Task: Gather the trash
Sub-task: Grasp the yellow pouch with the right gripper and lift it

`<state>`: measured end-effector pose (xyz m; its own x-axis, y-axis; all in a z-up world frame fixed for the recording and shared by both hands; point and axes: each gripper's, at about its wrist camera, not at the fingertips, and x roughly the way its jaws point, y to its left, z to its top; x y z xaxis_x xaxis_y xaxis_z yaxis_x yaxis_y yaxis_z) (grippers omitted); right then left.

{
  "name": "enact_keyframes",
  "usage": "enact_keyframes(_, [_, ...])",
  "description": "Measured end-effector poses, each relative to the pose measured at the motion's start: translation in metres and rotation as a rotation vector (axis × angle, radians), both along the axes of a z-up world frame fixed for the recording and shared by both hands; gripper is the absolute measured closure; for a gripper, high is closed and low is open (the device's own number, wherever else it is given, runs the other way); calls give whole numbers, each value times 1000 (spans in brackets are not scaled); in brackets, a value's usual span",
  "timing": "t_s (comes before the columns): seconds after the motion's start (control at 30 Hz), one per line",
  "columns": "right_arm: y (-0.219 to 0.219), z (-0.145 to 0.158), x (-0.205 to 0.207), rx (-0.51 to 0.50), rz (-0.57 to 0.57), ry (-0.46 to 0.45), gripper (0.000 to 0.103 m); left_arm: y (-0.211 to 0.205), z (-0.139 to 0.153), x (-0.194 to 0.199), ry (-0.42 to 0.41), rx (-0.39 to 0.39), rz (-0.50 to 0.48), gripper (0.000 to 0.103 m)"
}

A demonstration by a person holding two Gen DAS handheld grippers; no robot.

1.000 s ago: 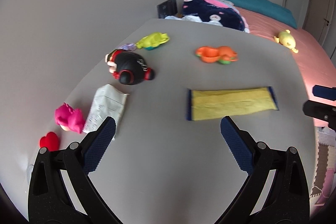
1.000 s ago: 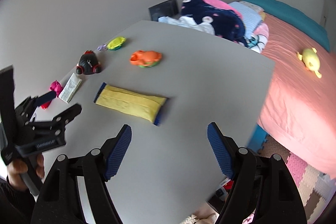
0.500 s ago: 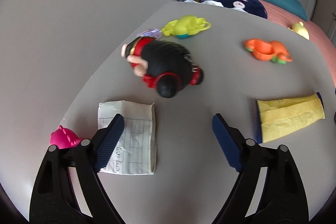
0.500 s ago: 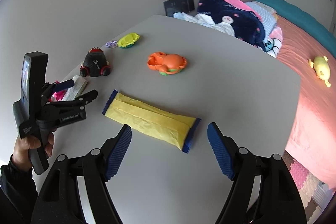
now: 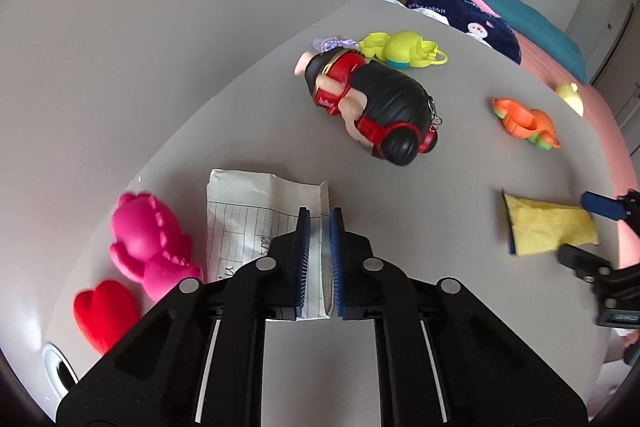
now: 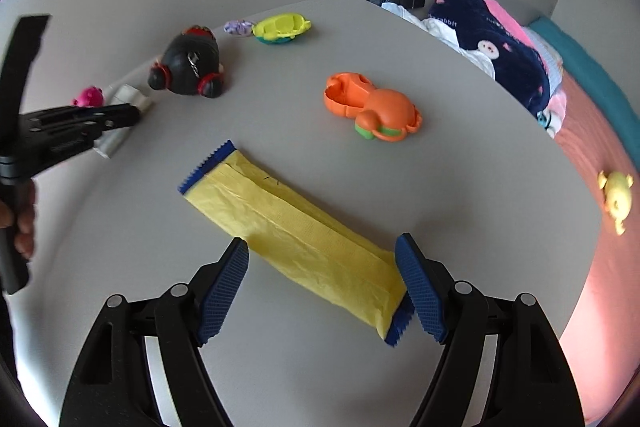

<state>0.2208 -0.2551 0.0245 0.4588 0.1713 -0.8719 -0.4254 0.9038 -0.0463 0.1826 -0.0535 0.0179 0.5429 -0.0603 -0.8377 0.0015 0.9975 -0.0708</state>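
Left gripper [image 5: 319, 255]: black frame, blue ribbed pads; jaws have just been closing and now pinch the right edge of the folded white lined paper slip [image 5: 256, 223].
Paper slip: lies flat on the grey table [image 5: 460, 187], near its left edge, partly under the left gripper.
Right gripper [image 6: 324, 287]: jaws spread wide, pads on either side of the near end of the yellow wrapper with blue serrated ends [image 6: 296, 235]; whether the pads touch it cannot be told.
Yellow wrapper: lies flat and diagonal at mid-table, well apart from the paper slip.
Beside the slip: pink rubber toy [image 5: 148, 243] and red heart-shaped toy [image 5: 106, 315], both left of it.
Beyond the slip: black-and-red doll figure [image 5: 372, 103], lying on its side.
Mid-table, far: orange plastic toy [image 6: 372, 107].
Far edge: yellow-green plastic toy [image 5: 400, 51] beside a small lilac item [image 5: 332, 43].
Behind the table: pink-covered bed [image 6: 592, 227] with a dark blue patterned blanket [image 6: 496, 47].
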Motion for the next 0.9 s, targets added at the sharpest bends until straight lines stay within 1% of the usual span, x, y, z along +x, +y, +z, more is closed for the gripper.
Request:
enact_keyframes(0.1, [5, -4, 1, -46, 21, -16, 26, 1, 1, -3, 6, -33, 15, 95])
enact_keyframes(0.13, [5, -4, 1, -38, 28, -8, 30, 4, 2, -7, 4, -52, 29, 95])
enact_keyframes(0.17, [5, -4, 2, -19, 29, 6, 35, 4, 3, -9, 1, -57, 35, 102])
enact_keyframes(0.2, [4, -3, 4, 7, 24, 26, 54, 5, 4, -10, -1, -63, 38, 102])
enact_keyframes(0.23, [3, -2, 5, 33, 14, 49, 69, 6, 4, -12, -2, -81, 42, 102])
enact_keyframes(0.27, [3, -2, 5, 33, 2, 58, 73, 6, 5, -13, -4, -93, 41, 103])
enact_keyframes(0.3, [3, -1, 4, 30, 2, 64, 82, 4, 7, -17, -7, -101, 36, 103])
enact_keyframes(0.33, [3, -1, 2, 31, 0, 71, 84, 3, 9, -19, -9, -103, 33, 103])
enact_keyframes(0.4, [1, 0, -2, 46, -15, 82, 84, 1, 13, -23, -15, -108, 26, 103])
enact_keyframes(0.53, [-9, 13, -14, 134, -43, 77, 84, -5, 30, -33, -29, -92, 19, 103])
enact_keyframes(0.6, [-11, 20, -19, 155, -45, 72, 84, -6, 36, -35, -31, -51, 33, 103])
enact_keyframes(0.63, [-13, 24, -22, 166, -45, 67, 84, -6, 38, -36, -14, -13, 46, 103])
enact_keyframes(0.7, [-14, 30, -27, 188, -45, 61, 84, -3, 39, -39, -14, 25, 75, 103])
enact_keyframes(0.77, [-14, 34, -30, 189, -42, 57, 84, 2, 39, -41, -8, 31, 95, 103])
enact_keyframes(0.9, [-14, 37, -34, 201, -36, 54, 84, 7, 30, -40, 37, 53, 110, 103])
